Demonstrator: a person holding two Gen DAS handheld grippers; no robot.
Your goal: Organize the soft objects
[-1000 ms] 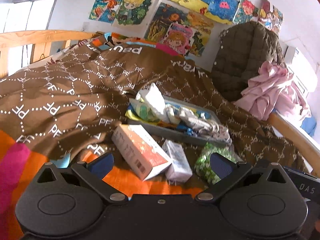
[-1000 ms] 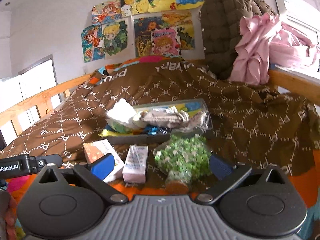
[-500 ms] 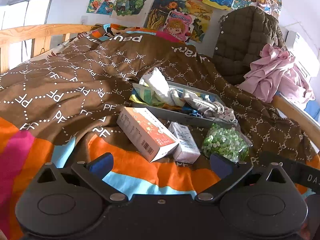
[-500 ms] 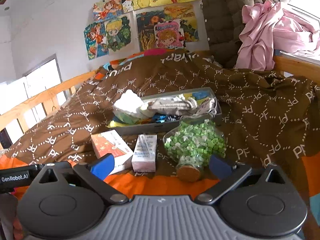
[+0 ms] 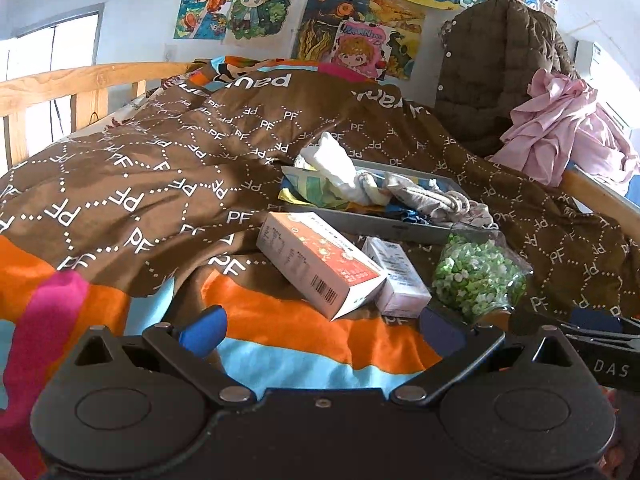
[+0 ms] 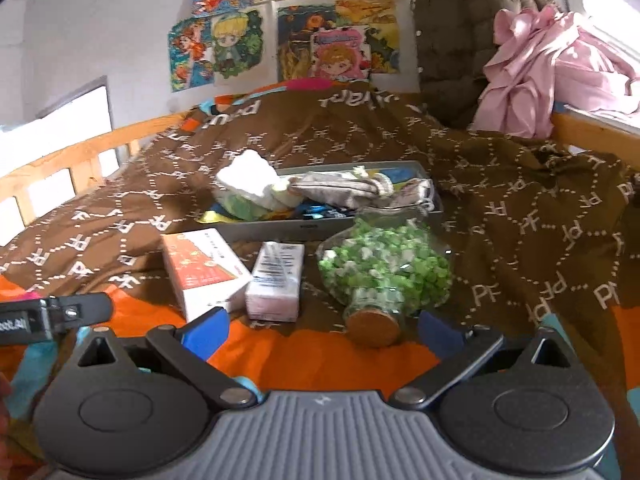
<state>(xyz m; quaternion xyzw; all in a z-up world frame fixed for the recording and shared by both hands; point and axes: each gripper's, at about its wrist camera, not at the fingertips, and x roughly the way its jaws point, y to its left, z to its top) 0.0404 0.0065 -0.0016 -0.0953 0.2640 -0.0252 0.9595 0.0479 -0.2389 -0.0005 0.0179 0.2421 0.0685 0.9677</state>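
Both grippers have pulled back from the bed. The left gripper (image 5: 322, 330) and right gripper (image 6: 322, 332) hang with fingers spread, grasping nothing. Ahead of the fingers lie two boxes and a jar (image 6: 382, 276); beyond them, the tray (image 5: 372, 220) holds the socks (image 6: 344, 188), apparently sorted.

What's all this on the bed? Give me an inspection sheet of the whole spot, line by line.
Surface: brown patterned quilt over an orange-striped cover.
Job's things: grey tray heaped with socks and cloths.
Clutter: orange box, small white box, corked jar of green stars lying on its side, all in front of the tray.
Grippers: left gripper and right gripper, jaws open, empty.
Cables: nothing seen.
Surroundings: wooden bed rail, cartoon posters, brown jacket, pink garment.
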